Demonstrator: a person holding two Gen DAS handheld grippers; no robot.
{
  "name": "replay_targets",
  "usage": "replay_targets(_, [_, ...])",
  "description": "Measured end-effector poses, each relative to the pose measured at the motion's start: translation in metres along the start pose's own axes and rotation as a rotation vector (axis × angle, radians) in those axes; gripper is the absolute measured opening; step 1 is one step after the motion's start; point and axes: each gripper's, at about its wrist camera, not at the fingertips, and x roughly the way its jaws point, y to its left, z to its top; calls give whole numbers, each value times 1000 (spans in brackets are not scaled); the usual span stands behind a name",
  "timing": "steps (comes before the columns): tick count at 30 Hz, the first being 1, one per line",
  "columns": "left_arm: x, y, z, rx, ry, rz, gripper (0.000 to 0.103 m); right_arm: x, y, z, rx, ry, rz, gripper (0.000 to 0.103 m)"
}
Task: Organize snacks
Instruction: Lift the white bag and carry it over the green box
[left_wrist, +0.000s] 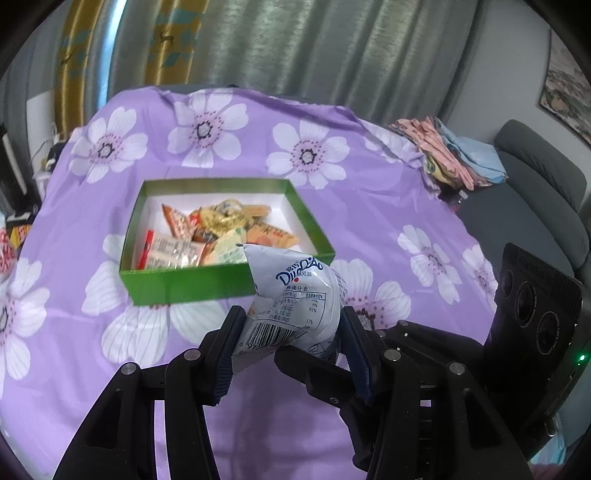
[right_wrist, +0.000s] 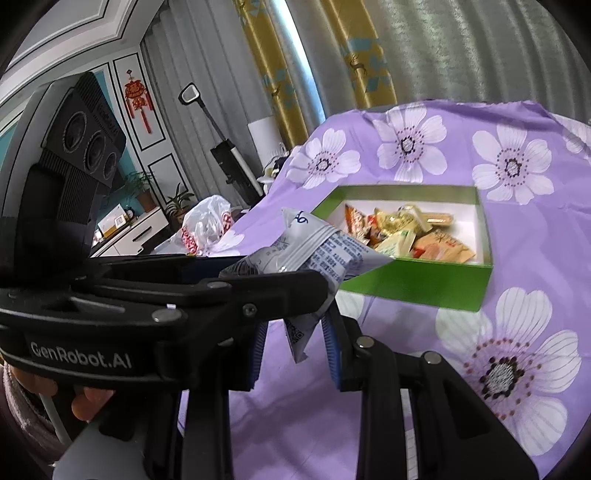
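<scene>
Both grippers had hold of the same white snack packet (left_wrist: 295, 295), so it was basically pinched from two sides at once. The left gripper (left_wrist: 291, 332) had its jaws partly open and clamped on the packet's lower half, barcode end toward the camera, with the top of the packet sticking up past the fingertips. In the right wrist view, the right gripper (right_wrist: 295, 332) had its jaws narrower, pressed on a thin crimped end of the packet (right_wrist: 314, 254) that hung down between the blue pads (right_wrist: 334, 354); the rest of it bulged up and ahead of the jaws. The left gripper's black frame crossed just in front there, so part of that grip was hidden.

The packet was up in the air above the purple flowered cloth (left_wrist: 110, 325) covering the table, not touching it. Just beyond the jaws sat the open green box (left_wrist: 184, 280), already holding a pile of wrapped snacks (left_wrist: 207, 229) in orange, gold and cream. Far off to the right of the left jaws lay some folded clothes (left_wrist: 454, 155) at the table's edge.
</scene>
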Motion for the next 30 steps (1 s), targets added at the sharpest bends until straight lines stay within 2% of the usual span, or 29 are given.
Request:
replay_targets(15, [16,-5,40,61,-44,4,52,8,-28,37,-23,-67,-32,29])
replay_targets(30, [62,8,79,58,-21,-19,52,37,-67,67,-12,-68,-69,29])
